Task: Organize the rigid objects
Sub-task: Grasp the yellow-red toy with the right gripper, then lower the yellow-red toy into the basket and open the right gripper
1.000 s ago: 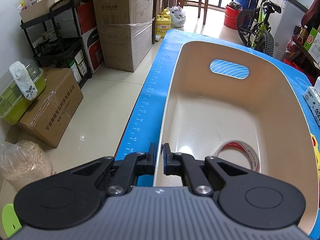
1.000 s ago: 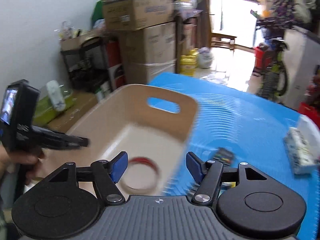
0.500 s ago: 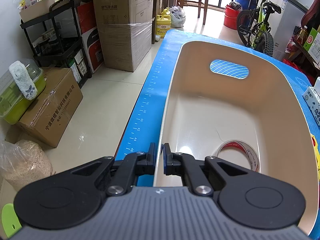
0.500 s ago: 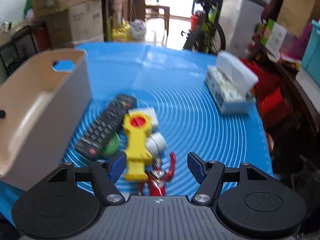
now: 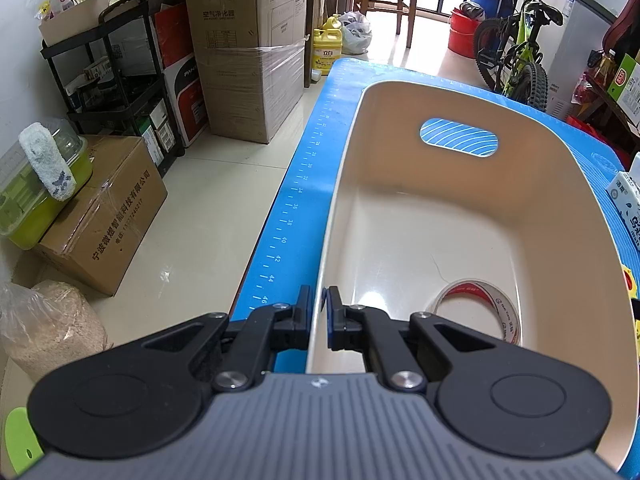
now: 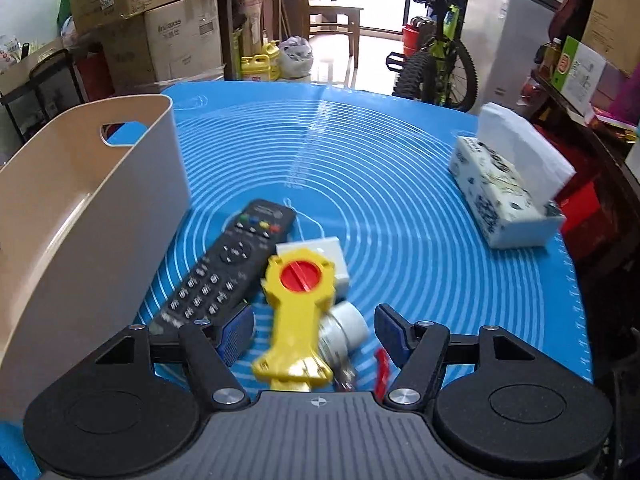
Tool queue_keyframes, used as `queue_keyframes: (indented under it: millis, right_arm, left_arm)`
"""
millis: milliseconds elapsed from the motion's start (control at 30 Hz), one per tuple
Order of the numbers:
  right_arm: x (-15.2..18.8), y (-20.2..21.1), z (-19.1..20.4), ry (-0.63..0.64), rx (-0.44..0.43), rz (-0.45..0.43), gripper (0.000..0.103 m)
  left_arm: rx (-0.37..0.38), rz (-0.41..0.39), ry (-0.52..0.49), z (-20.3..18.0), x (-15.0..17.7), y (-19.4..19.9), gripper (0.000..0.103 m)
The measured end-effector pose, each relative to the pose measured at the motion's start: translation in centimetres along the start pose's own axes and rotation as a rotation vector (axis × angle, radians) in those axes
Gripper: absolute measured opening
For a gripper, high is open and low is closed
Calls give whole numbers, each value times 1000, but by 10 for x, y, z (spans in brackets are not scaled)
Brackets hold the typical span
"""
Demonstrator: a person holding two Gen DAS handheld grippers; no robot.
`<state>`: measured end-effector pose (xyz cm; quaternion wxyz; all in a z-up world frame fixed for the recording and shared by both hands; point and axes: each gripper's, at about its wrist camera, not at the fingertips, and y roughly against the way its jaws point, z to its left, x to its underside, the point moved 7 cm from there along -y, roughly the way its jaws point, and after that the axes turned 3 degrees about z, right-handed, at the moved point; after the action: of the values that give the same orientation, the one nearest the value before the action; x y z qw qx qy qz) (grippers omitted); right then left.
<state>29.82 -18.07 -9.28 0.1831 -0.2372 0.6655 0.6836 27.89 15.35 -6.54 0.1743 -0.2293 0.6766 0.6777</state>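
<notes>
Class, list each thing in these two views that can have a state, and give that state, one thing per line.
Left gripper: shut on the bin's rim.
Right gripper: open, yellow toy between its fingers, not gripped.
Bin: upright, holding only a tape roll.
Tape roll: flat on the bin floor.
Remote: lying face up.
Yellow toy: lying flat.
Tissue pack: opened, tissue sticking out.

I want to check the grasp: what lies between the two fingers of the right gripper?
In the right wrist view, the yellow toy lies between the open right gripper fingers, untouched, with a white cylinder beside it.
</notes>
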Motion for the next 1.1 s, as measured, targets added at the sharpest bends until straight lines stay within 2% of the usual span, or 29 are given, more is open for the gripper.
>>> queue_keyframes:
  millis: [67, 133, 200, 467, 667, 767, 933, 1100]
  right_arm:
    - [-1, -10, 4, 17, 13, 19, 72]
    - [1, -19, 7, 35, 31, 45, 59]
    - [2, -20, 8, 48, 51, 31, 36]
    - [0, 4, 15, 68, 36, -51, 36]
    - [-29, 40, 34, 52, -15, -164, 36]
    - [-45, 59, 53, 57, -64, -219, 36]
    - [-64, 76, 97, 102, -174, -252, 36]
    - [-72, 79, 140, 159, -245, -236, 36]
  left_arm:
    - [0, 0, 0, 0, 0, 0, 8]
    - [0, 0, 0, 0, 0, 0, 8]
    - [1, 0, 0, 0, 0, 0, 8]
    - [2, 0, 2, -1, 0, 0, 8]
    - [1, 0, 1, -1, 0, 0, 8]
    - [0, 0, 0, -1, 0, 0, 8]
    - [-1, 0, -1, 0, 0, 0, 8]
    - [-1, 0, -2, -1, 0, 0, 8]
